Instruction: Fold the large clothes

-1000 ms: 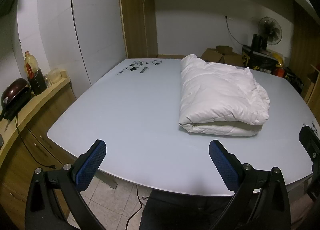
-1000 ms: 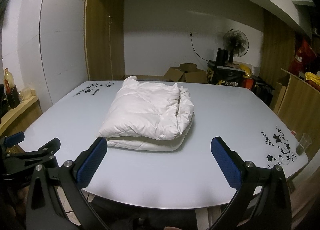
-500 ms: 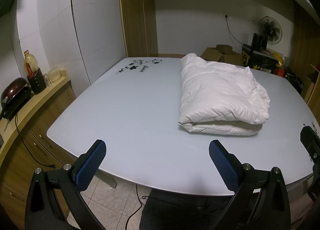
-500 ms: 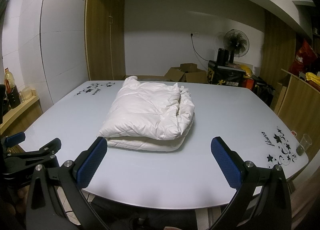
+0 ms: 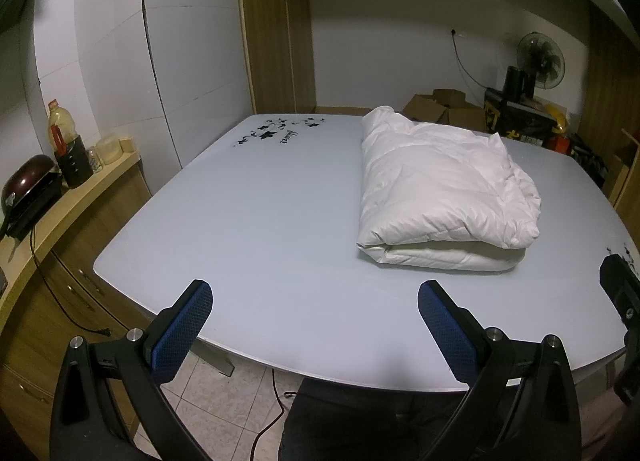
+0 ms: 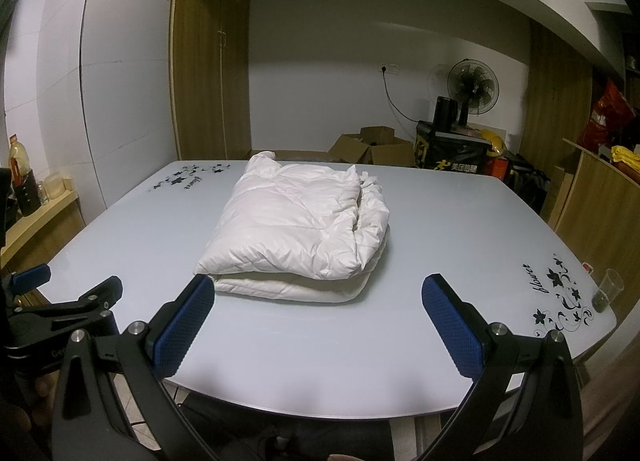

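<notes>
White puffer jacket folded, frame center-right on pale glass table. Left gripper, right gripper both spread wide, empty, at near table edge.

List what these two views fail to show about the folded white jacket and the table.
- White jacket: its underside and inner layers, hidden by its own fold in both views.
- Table: its near edge, hidden behind the open left claw and right claw.
- Small cup: contents too small to tell.

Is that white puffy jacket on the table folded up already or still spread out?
Folded. The white puffy jacket lies as a compact bundle on the table, its layers stacked along the near edge, with nothing touching it.
</notes>
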Available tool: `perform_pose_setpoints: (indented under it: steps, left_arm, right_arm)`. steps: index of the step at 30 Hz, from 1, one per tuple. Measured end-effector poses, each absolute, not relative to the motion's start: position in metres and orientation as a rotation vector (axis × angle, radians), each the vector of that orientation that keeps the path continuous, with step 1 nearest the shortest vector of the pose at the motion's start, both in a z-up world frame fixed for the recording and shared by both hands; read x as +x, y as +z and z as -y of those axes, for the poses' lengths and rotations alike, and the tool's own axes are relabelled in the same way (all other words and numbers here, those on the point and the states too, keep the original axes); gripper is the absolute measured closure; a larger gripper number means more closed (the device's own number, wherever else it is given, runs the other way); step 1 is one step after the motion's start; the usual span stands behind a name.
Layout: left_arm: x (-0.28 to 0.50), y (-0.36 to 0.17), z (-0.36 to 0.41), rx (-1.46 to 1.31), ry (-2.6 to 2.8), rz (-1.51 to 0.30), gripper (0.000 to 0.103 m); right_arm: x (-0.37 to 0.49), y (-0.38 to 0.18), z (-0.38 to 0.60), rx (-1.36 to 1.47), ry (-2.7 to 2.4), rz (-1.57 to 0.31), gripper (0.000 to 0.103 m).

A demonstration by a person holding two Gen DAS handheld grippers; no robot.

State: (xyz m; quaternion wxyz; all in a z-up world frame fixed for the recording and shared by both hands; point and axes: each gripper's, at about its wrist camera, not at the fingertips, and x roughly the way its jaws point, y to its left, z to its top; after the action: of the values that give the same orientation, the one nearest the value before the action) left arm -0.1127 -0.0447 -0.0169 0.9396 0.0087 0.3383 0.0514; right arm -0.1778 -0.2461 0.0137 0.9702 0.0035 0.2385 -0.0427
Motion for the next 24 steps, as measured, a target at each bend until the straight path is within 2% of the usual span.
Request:
perform_pose_setpoints:
  steps: [24]
  left_arm:
    - [-0.1193,-0.0197,0.049,0.018,0.105,-0.695,0.0]
  right_arm:
    - [-0.1794,0.0114,0.2475,-0.001,-0.074,-0.491,0.0]
